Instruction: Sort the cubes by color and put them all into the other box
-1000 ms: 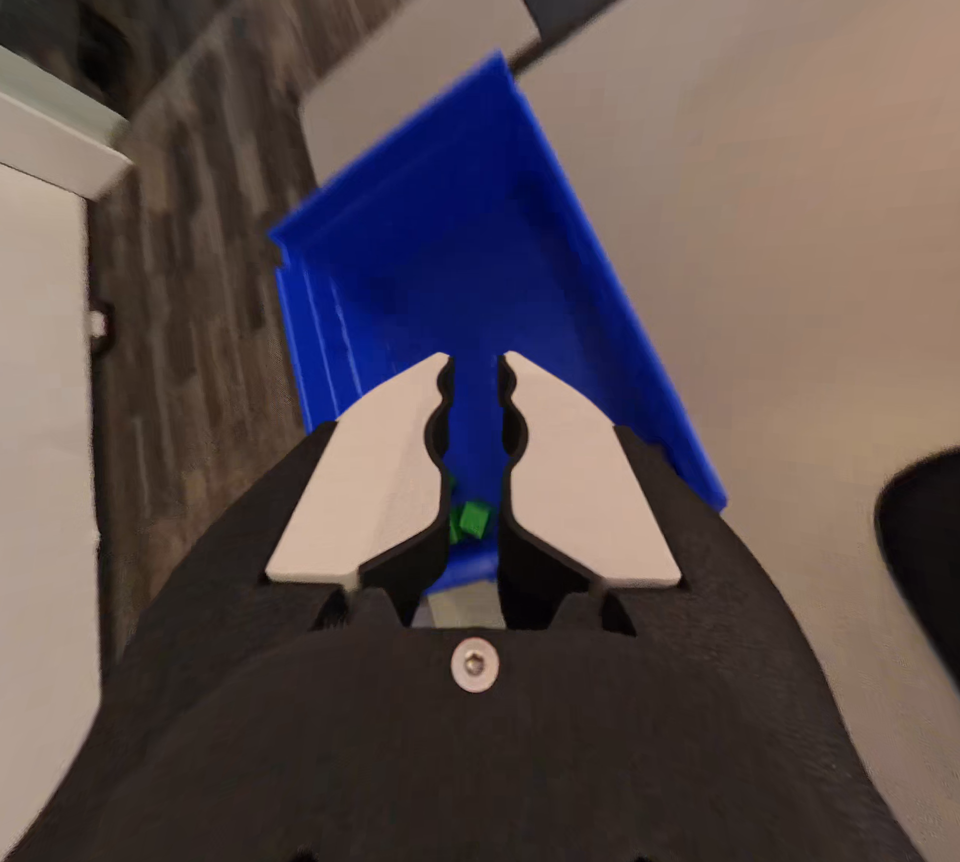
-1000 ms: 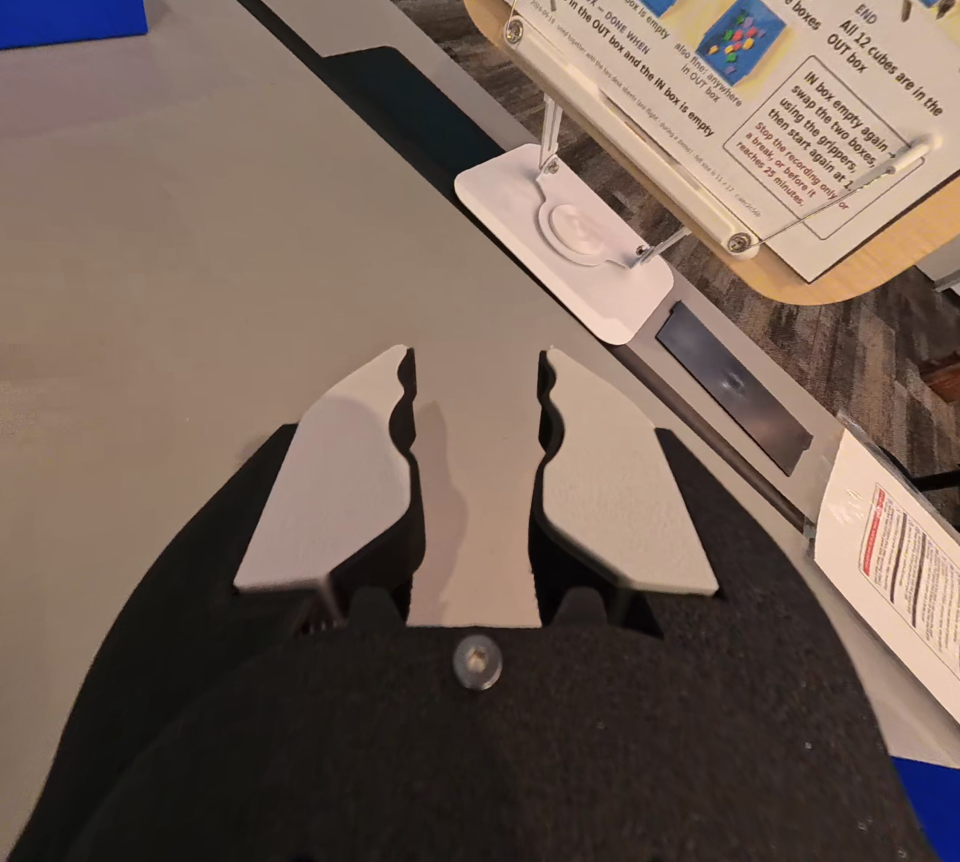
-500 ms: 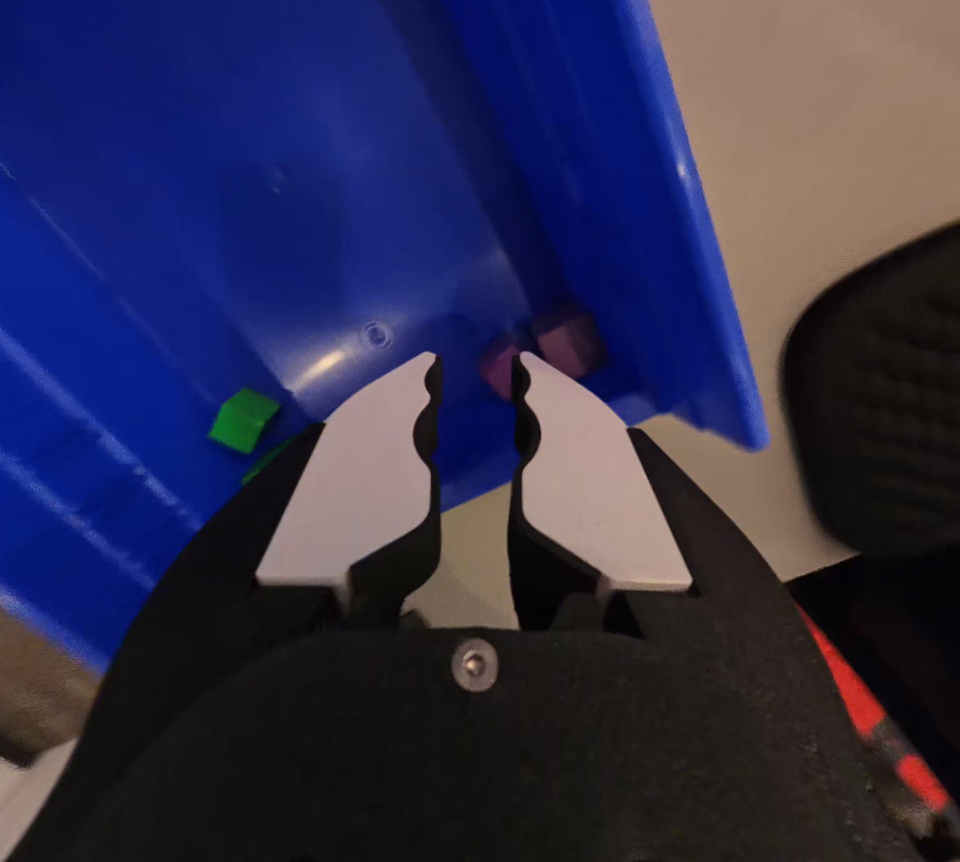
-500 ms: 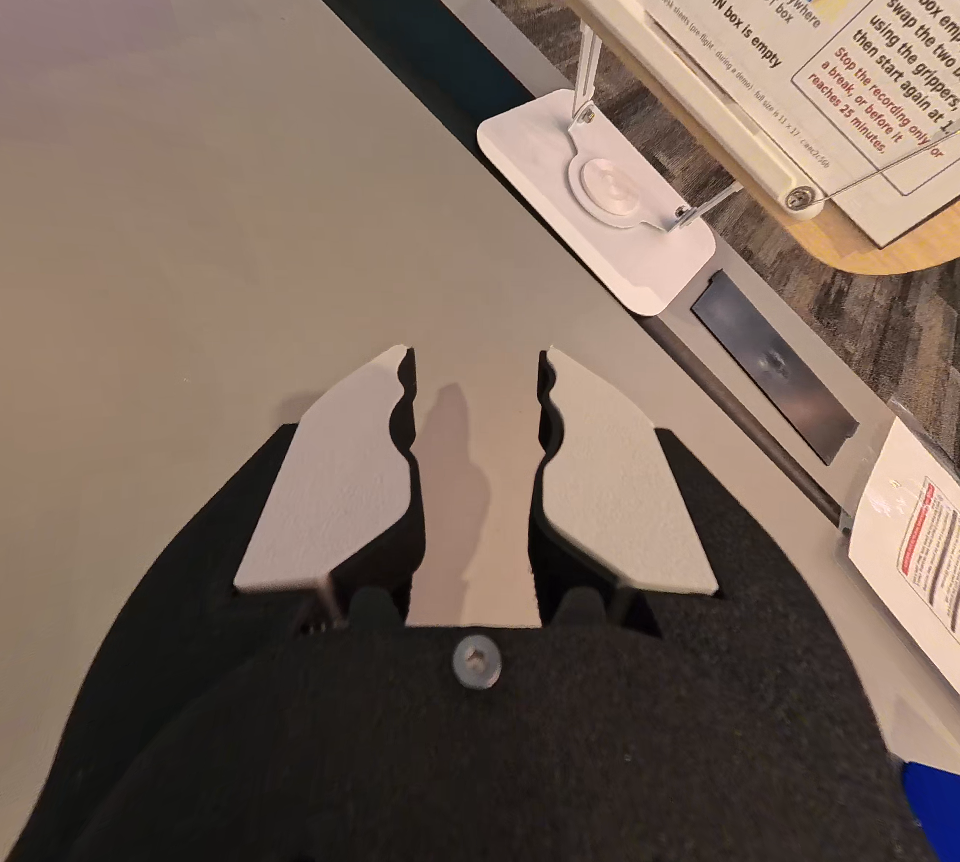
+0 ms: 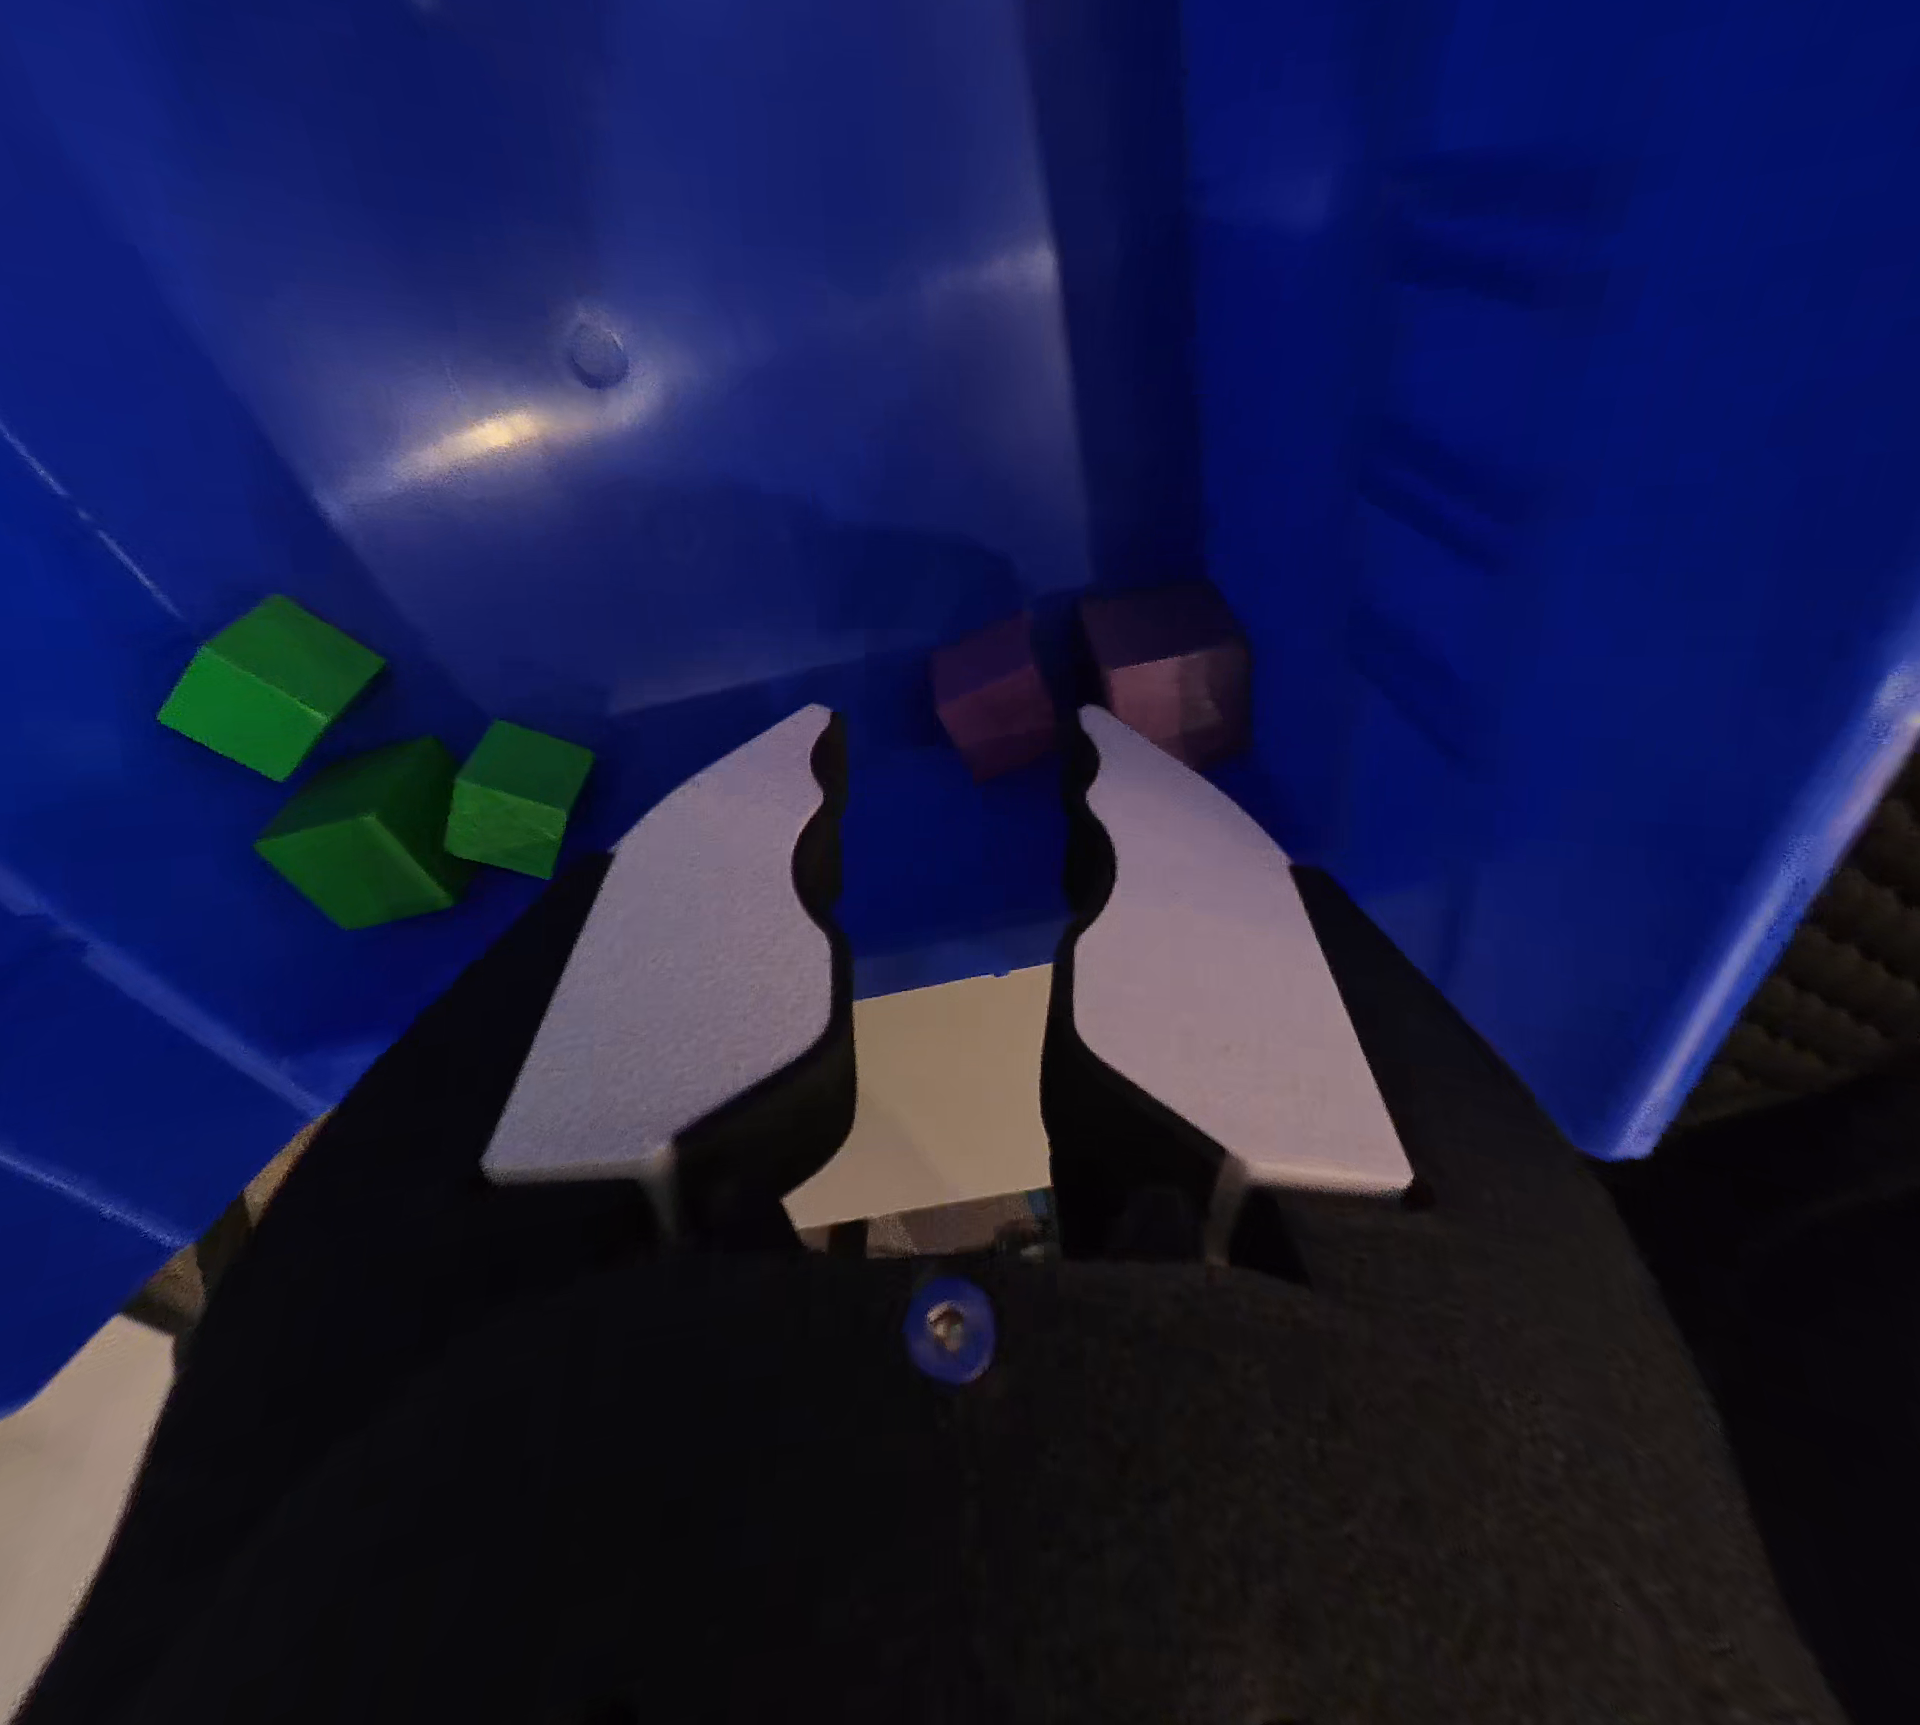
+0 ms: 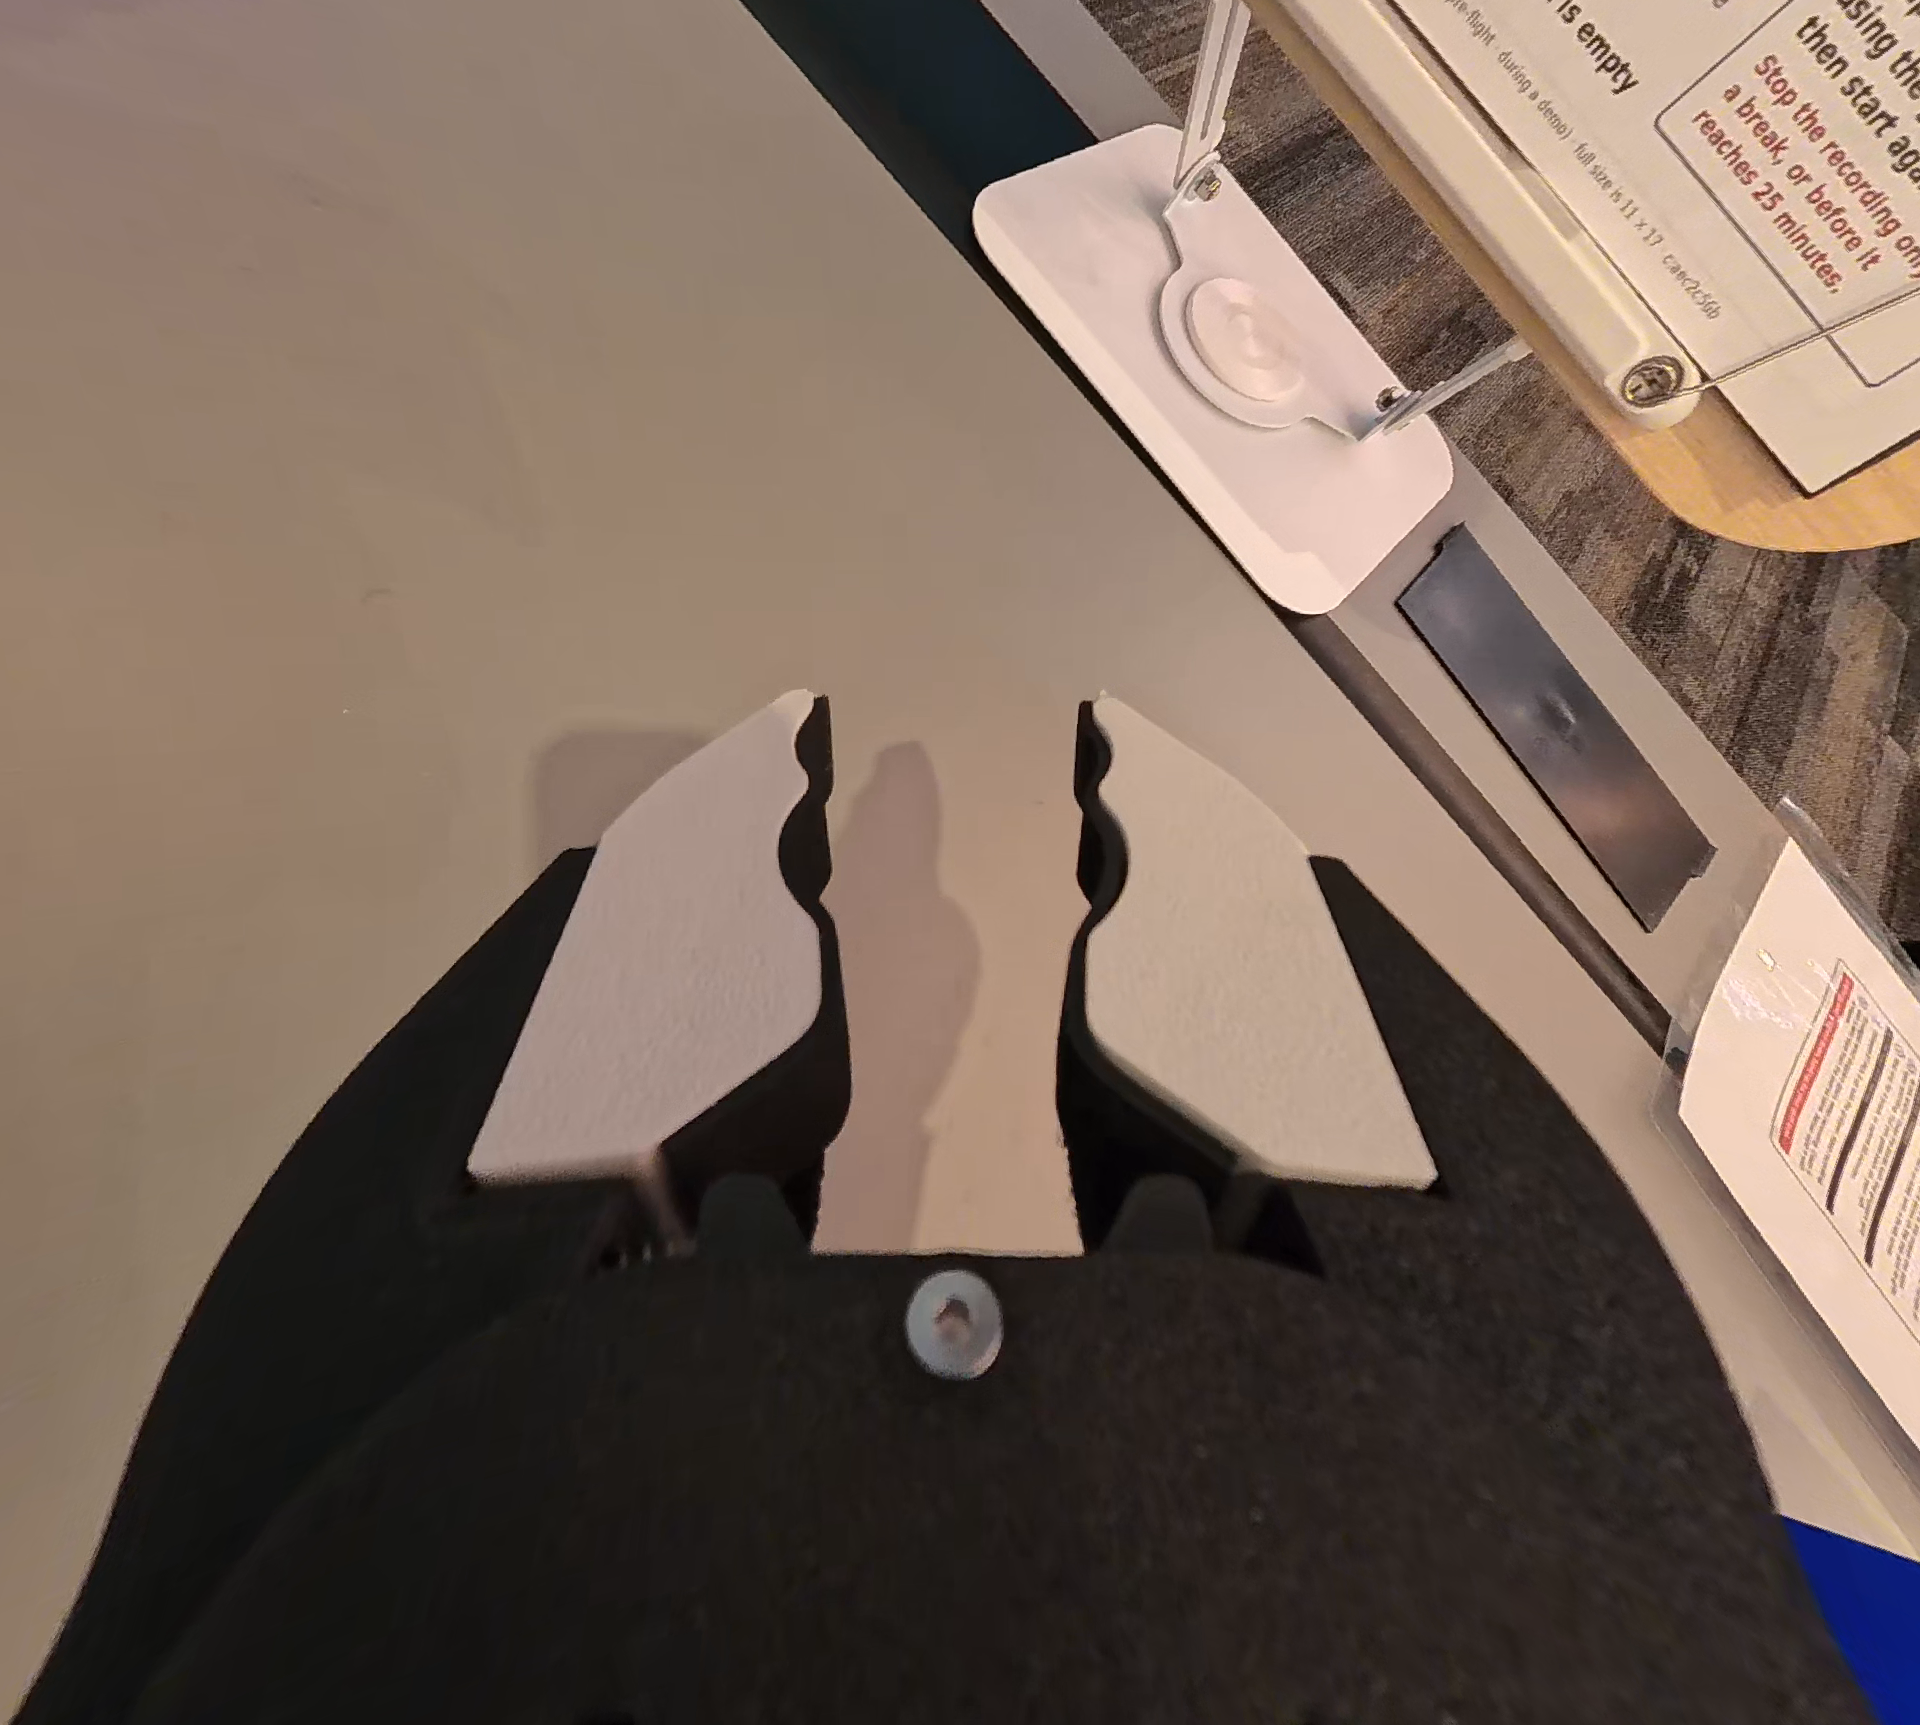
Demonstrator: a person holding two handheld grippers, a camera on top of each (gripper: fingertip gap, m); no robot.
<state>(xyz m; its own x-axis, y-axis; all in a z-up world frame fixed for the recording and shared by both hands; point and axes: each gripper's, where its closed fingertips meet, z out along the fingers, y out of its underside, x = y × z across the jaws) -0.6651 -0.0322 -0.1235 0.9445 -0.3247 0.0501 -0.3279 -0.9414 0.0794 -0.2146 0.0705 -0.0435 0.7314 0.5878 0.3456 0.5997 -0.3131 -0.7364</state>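
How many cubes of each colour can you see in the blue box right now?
Green cubes: 3
Purple cubes: 2
Total: 5 in view in the blue box; the left gripper may hide more.

The left wrist view was dim and deep in shade inside the blue box [image 5: 727,169], with a soft glare patch on its wall; the purple cubes [image 5: 1091,678] sat murky in the corner. Edges bowed with wide-angle distortion and smeared slightly. The right wrist view was brighter and evenly lit, the right gripper [image 6: 954,709] casting a soft shadow on the grey table [image 6: 416,325].
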